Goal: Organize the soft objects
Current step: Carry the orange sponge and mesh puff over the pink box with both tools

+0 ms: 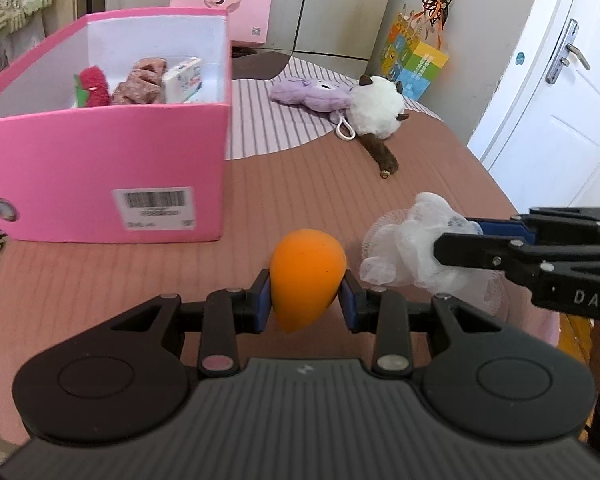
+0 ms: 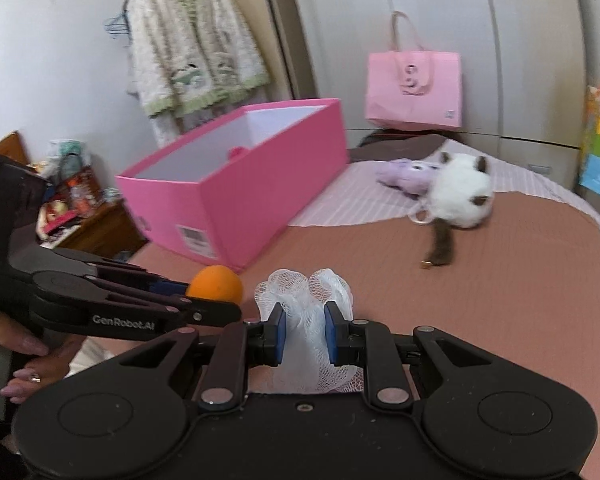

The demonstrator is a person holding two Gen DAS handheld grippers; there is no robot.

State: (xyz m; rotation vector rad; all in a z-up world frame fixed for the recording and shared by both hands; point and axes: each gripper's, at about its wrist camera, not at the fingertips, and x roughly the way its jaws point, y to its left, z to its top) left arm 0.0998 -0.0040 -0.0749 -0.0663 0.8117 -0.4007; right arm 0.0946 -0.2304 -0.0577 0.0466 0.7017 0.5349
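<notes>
My left gripper [image 1: 306, 300] is shut on an orange egg-shaped sponge [image 1: 304, 276], held above the brown bedspread; the sponge also shows in the right wrist view [image 2: 216, 283]. My right gripper [image 2: 305, 334] is shut on a white mesh bath pouf [image 2: 308, 320], just right of the sponge; the pouf also shows in the left wrist view [image 1: 412, 252]. An open pink box [image 1: 100, 176] stands ahead to the left and holds a red plush, a brownish soft item and a white packet. A white-and-brown plush cat [image 1: 376, 114] and a purple plush [image 1: 312, 94] lie farther back.
A pink tote bag [image 1: 224, 0] leans against the wardrobe behind the box. A colourful gift bag [image 1: 414, 60] hangs at the right by a white door [image 1: 560, 80]. A wooden nightstand with clutter [image 2: 80, 204] stands left of the bed. A cardigan [image 2: 192, 48] hangs on the wall.
</notes>
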